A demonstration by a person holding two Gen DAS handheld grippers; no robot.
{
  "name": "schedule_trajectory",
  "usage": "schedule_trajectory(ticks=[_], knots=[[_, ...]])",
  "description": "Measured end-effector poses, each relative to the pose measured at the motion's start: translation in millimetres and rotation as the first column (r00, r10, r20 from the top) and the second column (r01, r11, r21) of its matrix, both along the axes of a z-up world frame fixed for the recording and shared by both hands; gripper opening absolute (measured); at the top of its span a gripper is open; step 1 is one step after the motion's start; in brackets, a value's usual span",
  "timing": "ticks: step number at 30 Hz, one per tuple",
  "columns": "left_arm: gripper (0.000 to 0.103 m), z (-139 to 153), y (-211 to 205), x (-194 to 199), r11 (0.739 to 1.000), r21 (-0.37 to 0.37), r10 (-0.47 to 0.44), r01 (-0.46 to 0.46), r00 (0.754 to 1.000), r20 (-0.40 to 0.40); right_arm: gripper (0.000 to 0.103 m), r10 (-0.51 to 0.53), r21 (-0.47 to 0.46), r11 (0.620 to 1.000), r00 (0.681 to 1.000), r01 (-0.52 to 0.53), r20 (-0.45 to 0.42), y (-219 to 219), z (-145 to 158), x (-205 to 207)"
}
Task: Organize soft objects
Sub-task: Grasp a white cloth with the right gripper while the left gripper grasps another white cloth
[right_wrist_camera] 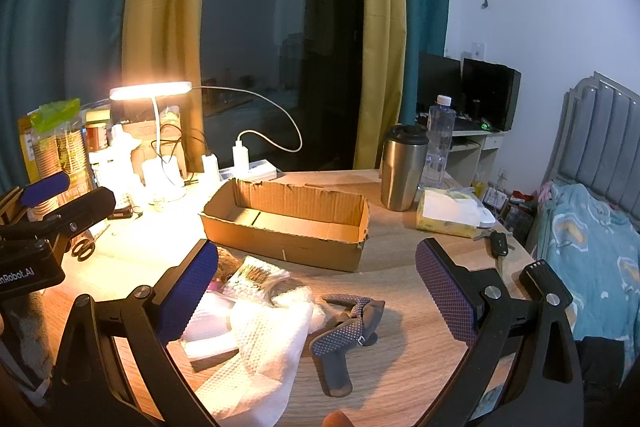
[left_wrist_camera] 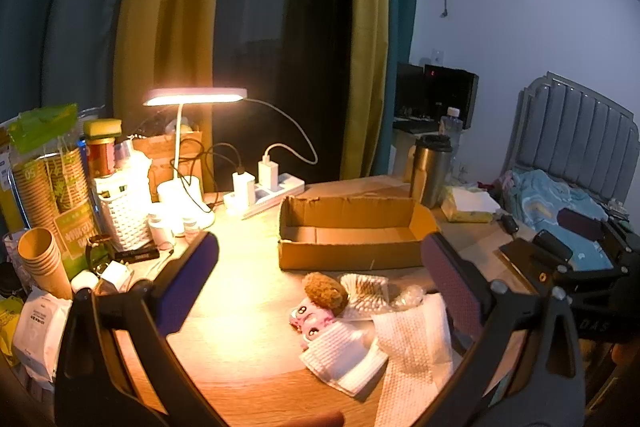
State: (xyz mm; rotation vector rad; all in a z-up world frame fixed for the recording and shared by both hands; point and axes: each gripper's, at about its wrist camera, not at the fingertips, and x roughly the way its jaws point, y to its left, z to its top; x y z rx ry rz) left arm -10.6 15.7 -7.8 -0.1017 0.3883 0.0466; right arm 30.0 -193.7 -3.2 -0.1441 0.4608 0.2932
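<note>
A pile of soft things lies on the wooden table before an empty cardboard box (left_wrist_camera: 348,235) (right_wrist_camera: 288,223). In the left wrist view I see a brown fuzzy ball (left_wrist_camera: 325,291), a pink plush toy (left_wrist_camera: 308,321), a bag of cotton swabs (left_wrist_camera: 366,293), folded white cloths (left_wrist_camera: 344,355) and a paper towel (left_wrist_camera: 416,347). The right wrist view shows the paper towel (right_wrist_camera: 264,347) and a dark grey dotted glove (right_wrist_camera: 344,331). My left gripper (left_wrist_camera: 320,291) is open above the pile. My right gripper (right_wrist_camera: 316,291) is open above the glove. Both are empty.
A lit desk lamp (left_wrist_camera: 196,97), power strip (left_wrist_camera: 264,193), white basket (left_wrist_camera: 124,215), paper cups (left_wrist_camera: 42,263) and scissors (right_wrist_camera: 84,247) crowd the left. A steel tumbler (right_wrist_camera: 402,167), water bottle (right_wrist_camera: 438,139), tissue pack (right_wrist_camera: 452,213) and car key (right_wrist_camera: 500,245) stand right. A bed (right_wrist_camera: 592,255) lies beyond.
</note>
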Motion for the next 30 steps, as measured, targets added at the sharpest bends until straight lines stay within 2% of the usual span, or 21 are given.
schedule_trajectory(ticks=[9, 15, 21, 26, 28, 30], knots=[[0.102, -17, -5, 14, 1.000, 0.010, -0.003, 0.004, 0.998, -0.060, 0.101, -0.029, -0.007, 1.000, 0.998, 0.029, -0.049, -18, -18, 10], [0.102, -47, -13, 22, 1.000, 0.007, -0.017, 0.018, 0.989, -0.148, 0.101, -0.041, -0.040, 0.999, 0.994, 0.037, -0.103, -27, -43, 17], [0.102, -75, -12, 22, 1.000, 0.016, 0.007, -0.003, 0.976, -0.219, 0.101, 0.008, -0.043, 0.999, 0.984, -0.016, -0.178, -23, -71, 20], [0.102, -98, -8, 24, 1.000, 0.020, 0.015, -0.010, 0.962, -0.273, 0.100, 0.077, -0.039, 0.995, 0.964, -0.090, -0.256, -7, -97, 20], [0.102, -106, -9, 26, 1.000, 0.025, 0.013, -0.006, 0.956, -0.293, 0.093, 0.095, -0.038, 0.993, 0.956, -0.109, -0.277, -2, -105, 20], [0.102, -113, -10, 29, 1.000, 0.030, 0.007, 0.003, 0.948, -0.317, 0.079, 0.105, -0.044, 0.991, 0.947, -0.124, -0.303, 4, -114, 22]])
